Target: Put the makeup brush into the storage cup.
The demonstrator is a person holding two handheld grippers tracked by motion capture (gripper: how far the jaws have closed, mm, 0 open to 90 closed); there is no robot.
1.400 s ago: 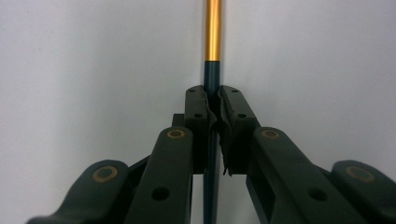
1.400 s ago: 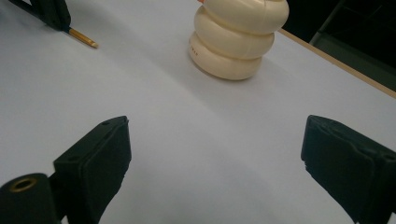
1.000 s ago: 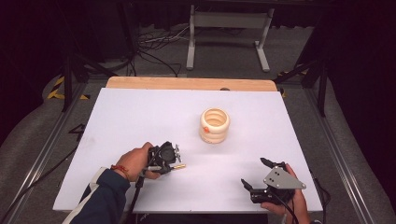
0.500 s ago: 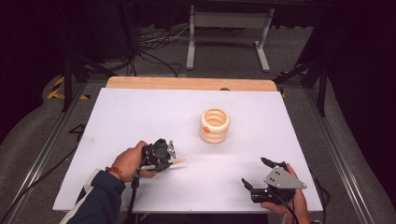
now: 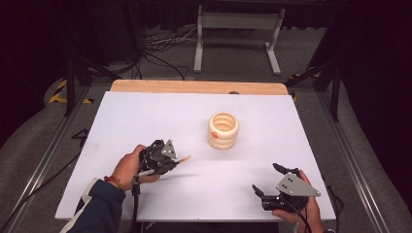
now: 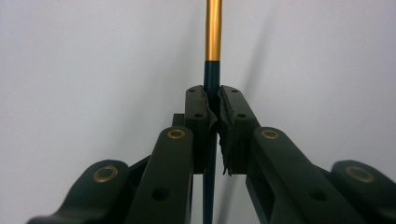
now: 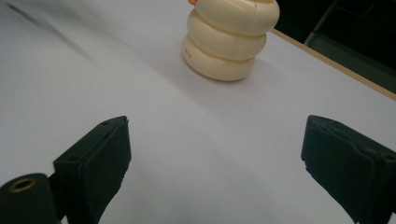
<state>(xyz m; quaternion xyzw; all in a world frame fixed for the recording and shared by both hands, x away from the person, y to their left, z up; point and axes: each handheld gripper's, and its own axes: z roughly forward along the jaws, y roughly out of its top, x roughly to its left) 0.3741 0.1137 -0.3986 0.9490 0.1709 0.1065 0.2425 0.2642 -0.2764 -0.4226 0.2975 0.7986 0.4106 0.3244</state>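
Pen's (image 6: 213,56) dark-and-gold barrel between left gripper's (image 6: 212,100) clamped jaws, left gripper view

I see a glossy cream plastic holder (image 7: 231,39) on the matt white table (image 5: 145,116), whose far edge beyond the holder is bare wood.

A cream ribbed holder (image 5: 223,130) stands upright on the white table (image 5: 145,116).

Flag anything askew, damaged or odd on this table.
Nothing stands out. The cream ringed holder stands upright on the white table, and the left gripper clamps a thin dark-and-gold stick straight between its fingers.
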